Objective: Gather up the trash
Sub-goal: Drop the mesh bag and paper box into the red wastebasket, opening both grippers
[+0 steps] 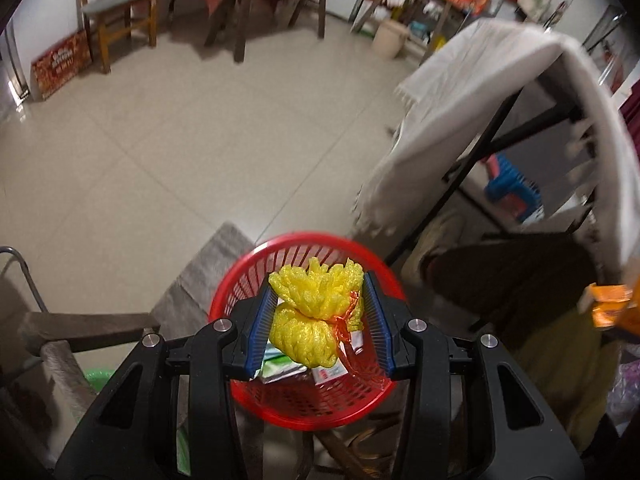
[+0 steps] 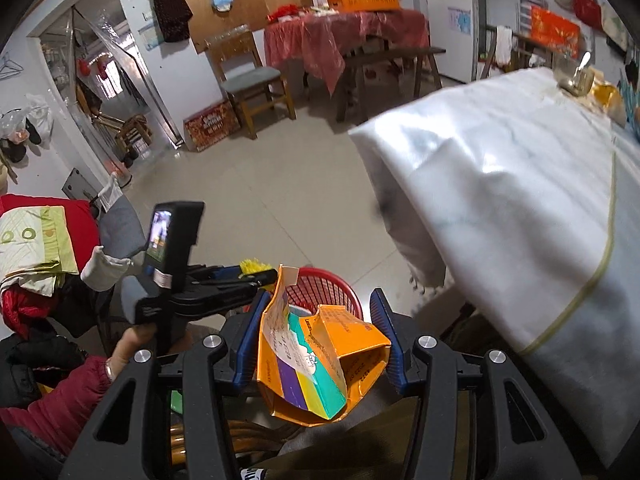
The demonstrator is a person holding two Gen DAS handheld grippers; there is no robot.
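My left gripper [image 1: 318, 280] is shut on a yellow foam fruit net [image 1: 312, 316] tied with an orange strip. It hangs right over the red plastic basket [image 1: 240, 276], which holds some paper wrappers [image 1: 280, 368]. My right gripper [image 2: 320, 296] is shut on a crushed orange carton [image 2: 320, 360] with teal, purple and yellow panels. The carton sits just short of the red basket [image 2: 340, 284]. In the right wrist view the left gripper [image 2: 260, 270] shows from the side, held by a hand, with the yellow net [image 2: 252, 266] at its tip.
A table under a white cloth [image 2: 520, 220] stands close on the right, with black legs [image 1: 472, 168] and a blue stool [image 1: 508, 188] beneath. A grey mat [image 1: 216, 264] lies by the basket. Tiled floor [image 1: 200, 140] stretches to chairs and a red-covered table [image 2: 344, 36].
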